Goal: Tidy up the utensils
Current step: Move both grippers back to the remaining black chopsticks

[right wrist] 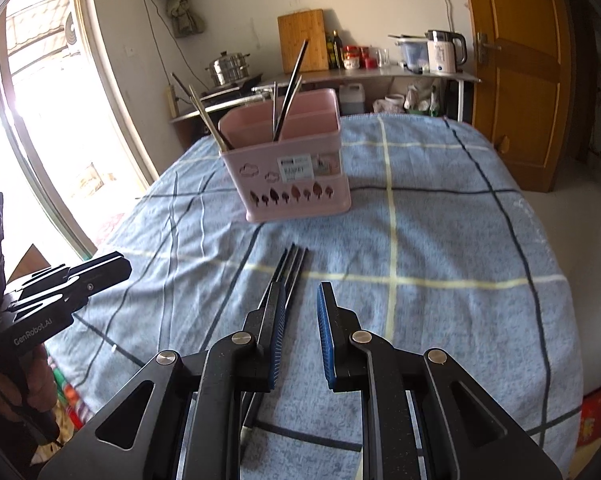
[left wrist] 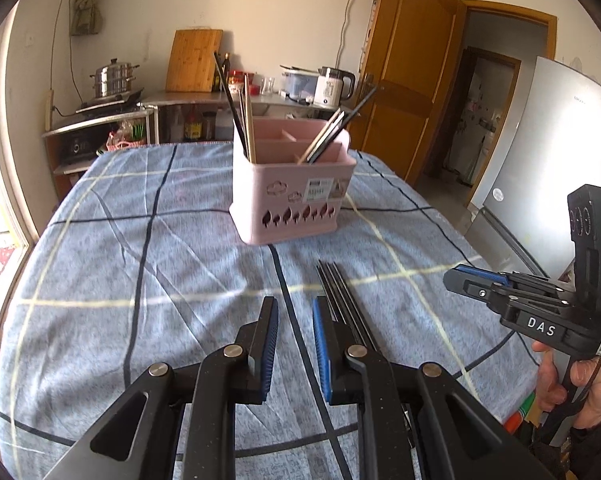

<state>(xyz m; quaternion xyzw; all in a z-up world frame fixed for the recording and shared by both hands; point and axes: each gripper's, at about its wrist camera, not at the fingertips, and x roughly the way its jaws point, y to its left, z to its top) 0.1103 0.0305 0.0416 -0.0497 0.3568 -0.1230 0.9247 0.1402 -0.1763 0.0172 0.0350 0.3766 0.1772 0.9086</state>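
From the left wrist, the left claw (left wrist: 295, 350) is seen empty, jaws slightly parted, beside dark chopsticks (left wrist: 342, 300) lying on the desk (left wrist: 100, 260). From the right wrist, the right claw (right wrist: 301, 334), likewise parted and empty, is poised over them; pickup toward the pink holder (right wrist: 290, 168) is judged next.
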